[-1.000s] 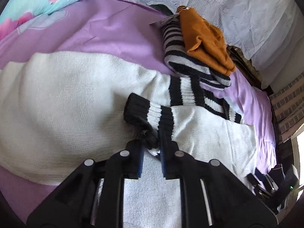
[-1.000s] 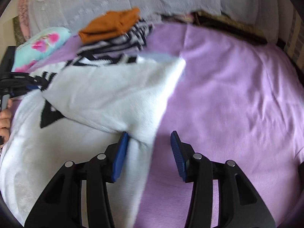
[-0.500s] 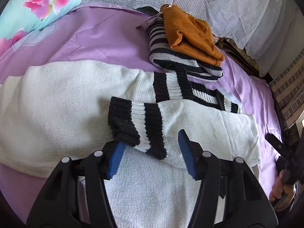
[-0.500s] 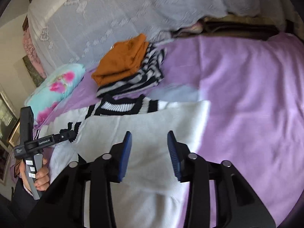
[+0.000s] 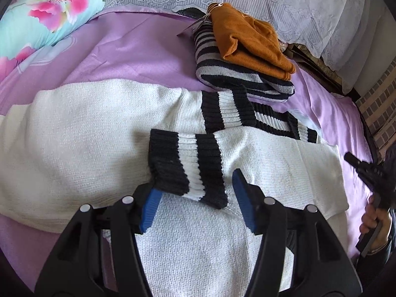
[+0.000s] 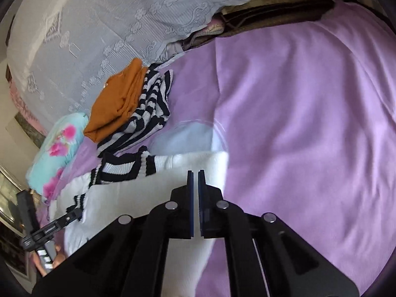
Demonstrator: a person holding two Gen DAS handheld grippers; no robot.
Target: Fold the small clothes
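White sweater (image 5: 86, 133) lies mid-bed (image 5: 138, 57), sleeves folded in. Left tongs (image 5: 195, 205) released, straddling the cuff (image 5: 183, 165); right tongs (image 6: 195, 180) clenched, empty, w/ hem at 12 o'clock. Next: grip both hem corners evenly, fold twd collar.

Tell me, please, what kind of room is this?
Most likely a bedroom. The white sweater lies on a bed with a purple sheet, a floral pillow sits at one end, and folded clothes are stacked nearby.
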